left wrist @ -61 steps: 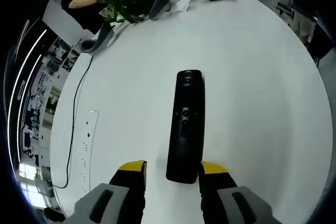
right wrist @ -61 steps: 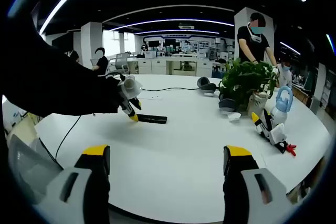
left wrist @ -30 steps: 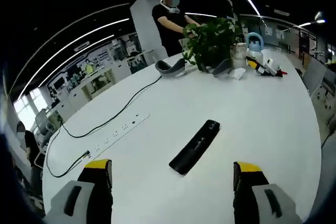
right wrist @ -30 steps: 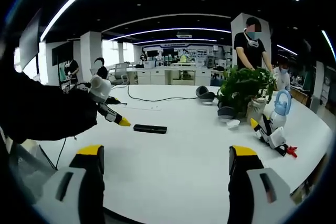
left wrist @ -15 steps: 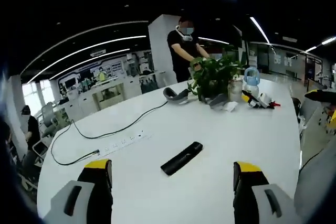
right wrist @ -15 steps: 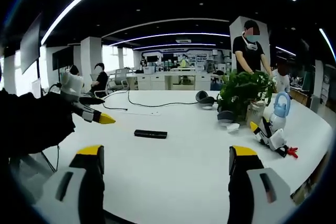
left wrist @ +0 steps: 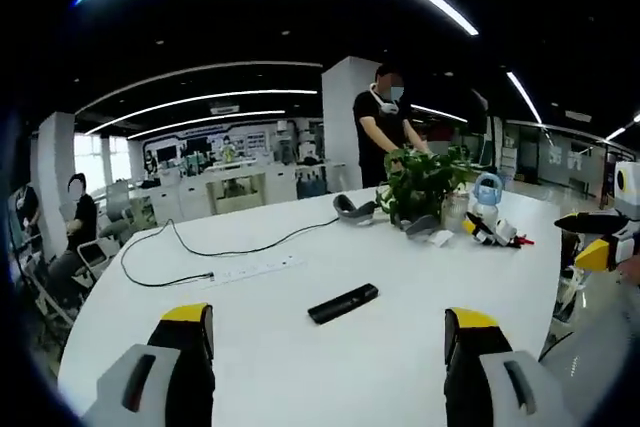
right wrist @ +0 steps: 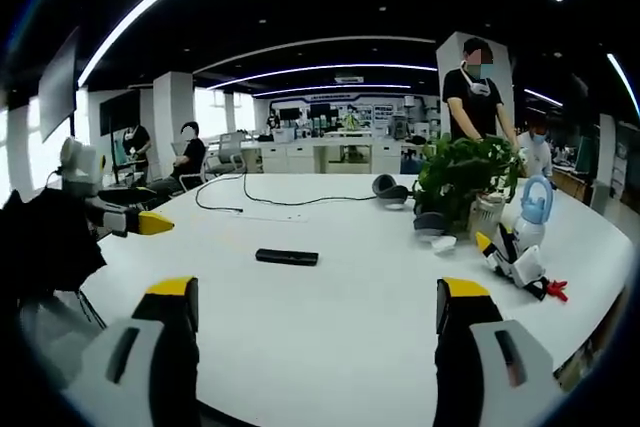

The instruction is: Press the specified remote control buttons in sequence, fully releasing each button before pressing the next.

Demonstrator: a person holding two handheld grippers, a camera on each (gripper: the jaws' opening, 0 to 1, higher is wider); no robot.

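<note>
In the left gripper view, your left gripper (left wrist: 328,332) is released, its jaws standing wide apart with nothing between them, and the remote (left wrist: 343,303) lies flat on the white table (left wrist: 250,347), well ahead of the jaw tips. From this far back, a press is likely to land on the wrong button (the buttons are too small to make out here), and a slanted touch could push the remote sideways instead of pressing it. A power strip (left wrist: 245,269) and its cable (left wrist: 170,252) lie to the left of the remote, clear of your path. A potted plant (left wrist: 420,182), a headset (left wrist: 350,209) and a small fan (left wrist: 487,197) stand beyond it, with a person (left wrist: 385,127) behind the plant. Your right gripper (left wrist: 590,247) shows at the right edge.

In the right gripper view, your right gripper (right wrist: 315,332) is also released and empty, and the remote (right wrist: 286,257) sits near the table's (right wrist: 350,307) middle, well apart from both grippers. Your left gripper (right wrist: 130,219) hangs at the left, off the table's edge. The plant (right wrist: 465,177) and a toy (right wrist: 520,252) stay to the right, so nothing blocks the way; the risk is swinging either view off the remote while you approach.
</note>
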